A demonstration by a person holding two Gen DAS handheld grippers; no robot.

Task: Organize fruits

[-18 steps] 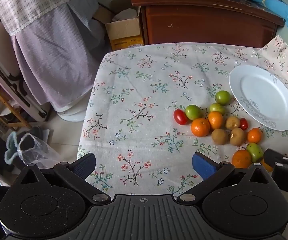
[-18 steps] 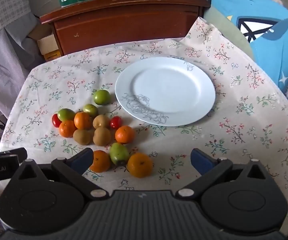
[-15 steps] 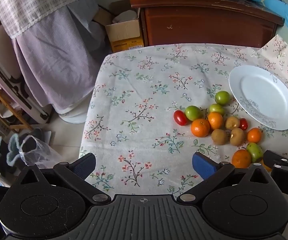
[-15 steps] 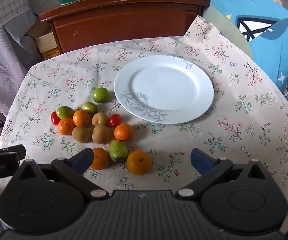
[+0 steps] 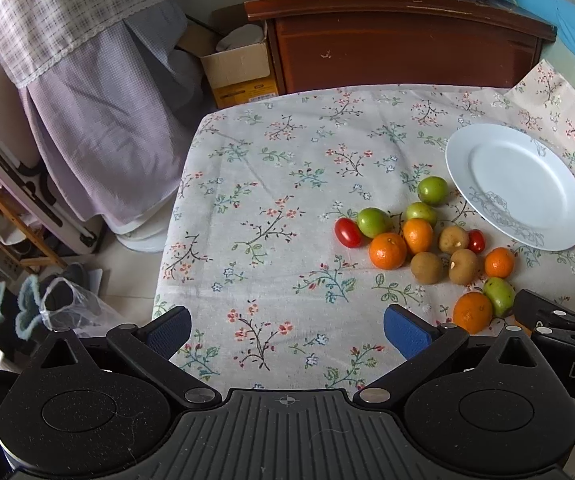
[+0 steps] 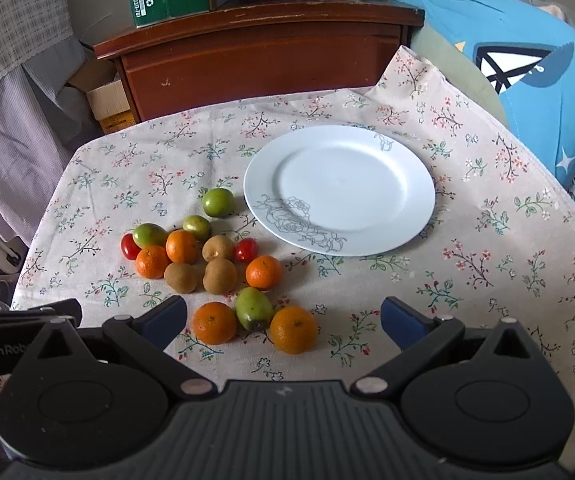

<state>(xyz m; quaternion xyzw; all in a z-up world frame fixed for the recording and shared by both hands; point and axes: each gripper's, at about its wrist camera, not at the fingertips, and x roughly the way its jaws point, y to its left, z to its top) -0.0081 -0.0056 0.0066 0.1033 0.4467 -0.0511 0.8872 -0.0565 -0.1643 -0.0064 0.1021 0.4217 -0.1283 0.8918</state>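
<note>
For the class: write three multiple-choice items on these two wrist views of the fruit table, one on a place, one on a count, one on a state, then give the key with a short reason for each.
1. In the right wrist view, on which side of the white plate does the fruit lie?
A. to its left
B. to its right
C. on it

2. How many red cherry tomatoes are on the floral tablecloth?
A. two
B. four
C. none

3. How does the right gripper stand?
A. shut on an orange
B. open, holding nothing
C. shut on the plate

Key
1. A: the whole cluster sits left of the plate, which is bare.
2. A: one cherry tomato lies at the cluster's left edge, the other cherry tomato near the plate.
3. B: its blue pads stand wide apart above the cloth, gripping nothing.
</note>
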